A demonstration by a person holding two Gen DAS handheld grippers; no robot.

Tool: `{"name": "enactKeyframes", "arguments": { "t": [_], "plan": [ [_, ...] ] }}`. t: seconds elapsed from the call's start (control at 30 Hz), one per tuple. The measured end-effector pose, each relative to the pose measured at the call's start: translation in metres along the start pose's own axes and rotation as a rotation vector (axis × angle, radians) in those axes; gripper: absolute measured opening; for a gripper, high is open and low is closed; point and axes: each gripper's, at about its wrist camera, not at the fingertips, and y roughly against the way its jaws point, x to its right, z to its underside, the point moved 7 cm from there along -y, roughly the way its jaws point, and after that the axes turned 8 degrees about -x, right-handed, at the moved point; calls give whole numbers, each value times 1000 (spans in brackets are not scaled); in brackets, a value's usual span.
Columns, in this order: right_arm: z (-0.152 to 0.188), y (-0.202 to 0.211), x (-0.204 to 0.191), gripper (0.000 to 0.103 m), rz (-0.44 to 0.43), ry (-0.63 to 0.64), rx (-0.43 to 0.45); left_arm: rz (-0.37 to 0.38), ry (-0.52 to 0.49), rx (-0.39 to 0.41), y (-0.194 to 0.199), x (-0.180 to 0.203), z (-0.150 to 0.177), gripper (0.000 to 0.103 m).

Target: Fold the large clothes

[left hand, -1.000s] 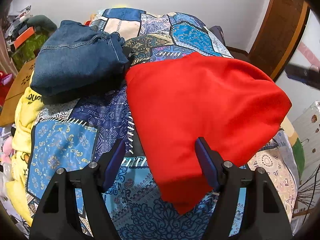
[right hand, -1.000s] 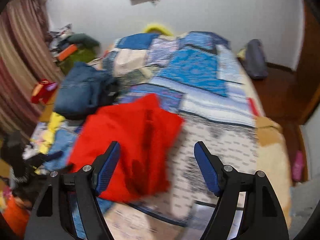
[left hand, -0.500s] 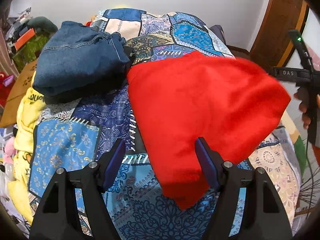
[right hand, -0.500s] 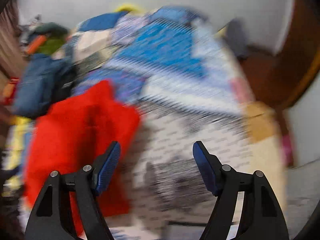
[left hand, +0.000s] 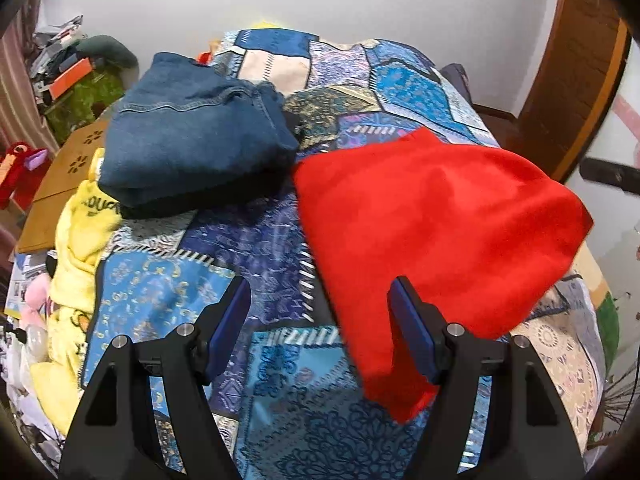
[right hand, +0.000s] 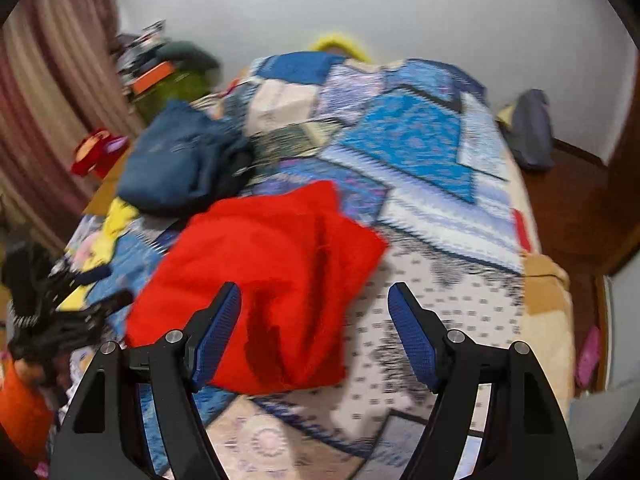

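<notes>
A red garment point(left hand: 432, 232) lies folded on the right half of the patchwork bed cover point(left hand: 256, 248). My left gripper point(left hand: 320, 300) hovers open over the near edge of the bed. The red cloth's lower corner sits just beyond its right finger, and nothing is between the pads. In the right wrist view the same red garment point(right hand: 272, 264) lies left of centre. My right gripper point(right hand: 314, 304) is open above its near edge, its left finger over the cloth, with no grip on it.
Folded blue jeans point(left hand: 188, 140) rest on a dark item at the back left of the bed. A yellow garment point(left hand: 80, 240) hangs over the left edge. Clutter and a curtain point(right hand: 36, 128) line the left wall. A wooden door point(left hand: 576, 64) stands right.
The right wrist view swung right, blurred, then came back to about the same framing. In the left view a hand with the other gripper showed at the right edge and has mostly left. Clothes lie unchanged.
</notes>
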Motion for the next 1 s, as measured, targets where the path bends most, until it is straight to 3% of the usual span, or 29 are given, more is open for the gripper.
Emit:
{"name": "enactKeyframes", "arguments": {
  "t": [0.13,0.23,0.37,0.43,0.53,0.7,0.93,1.0],
  "plan": [
    [5,-30,-10,73,-66,15,-50,38,53,-27,-9,-10,-3,71],
    [9,-56,-1,73,-82,-24,-108,162,122,-82,-22,-15,-2,72],
    [18,-88,25,75,-195,-139,-205,390,256,-146,-40,-23,-6,72],
    [20,-102,33,82,-250,-170,-235,503,318,-194,-53,-23,-8,72],
    [18,-113,40,91,-296,-201,-252,586,361,-246,-69,-18,-11,73],
    [15,-140,46,100,-394,-276,-321,649,405,-308,-94,-7,-19,92],
    [4,-146,40,103,-457,-277,-315,676,420,-327,-114,-1,-31,97],
    [4,-145,37,96,-495,-288,-320,688,422,-323,-115,2,-34,97]
  ]
}}
